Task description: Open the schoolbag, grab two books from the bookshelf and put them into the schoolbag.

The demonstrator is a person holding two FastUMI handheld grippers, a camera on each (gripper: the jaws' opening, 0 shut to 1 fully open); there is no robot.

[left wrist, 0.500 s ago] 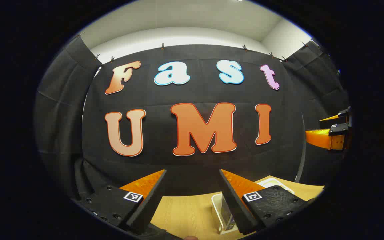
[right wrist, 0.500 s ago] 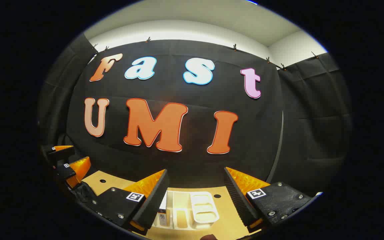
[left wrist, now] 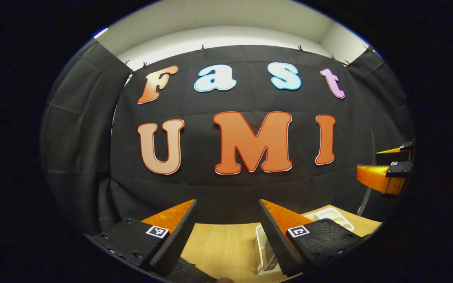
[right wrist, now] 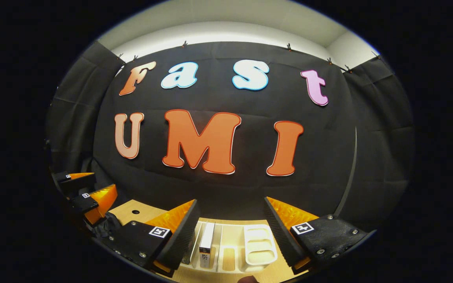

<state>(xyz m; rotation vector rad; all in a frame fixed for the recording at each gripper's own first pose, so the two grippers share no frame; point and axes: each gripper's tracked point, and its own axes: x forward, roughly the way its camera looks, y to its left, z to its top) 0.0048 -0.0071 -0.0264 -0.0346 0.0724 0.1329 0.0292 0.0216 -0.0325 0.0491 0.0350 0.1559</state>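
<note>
The left gripper (left wrist: 226, 232) is held level above the table, fingers spread wide with nothing between them. The right gripper (right wrist: 230, 232) is posed alike, fingers wide apart and empty, aimed at the white plastic slotted bookshelf (right wrist: 260, 245) on the far part of the light wooden table (right wrist: 132, 212). A white-spined book (right wrist: 206, 243) stands upright in a left slot. A dark schoolbag edge (right wrist: 106, 226) is glimpsed at the near left. Black cloth walls (right wrist: 368, 137) enclose the booth.
</note>
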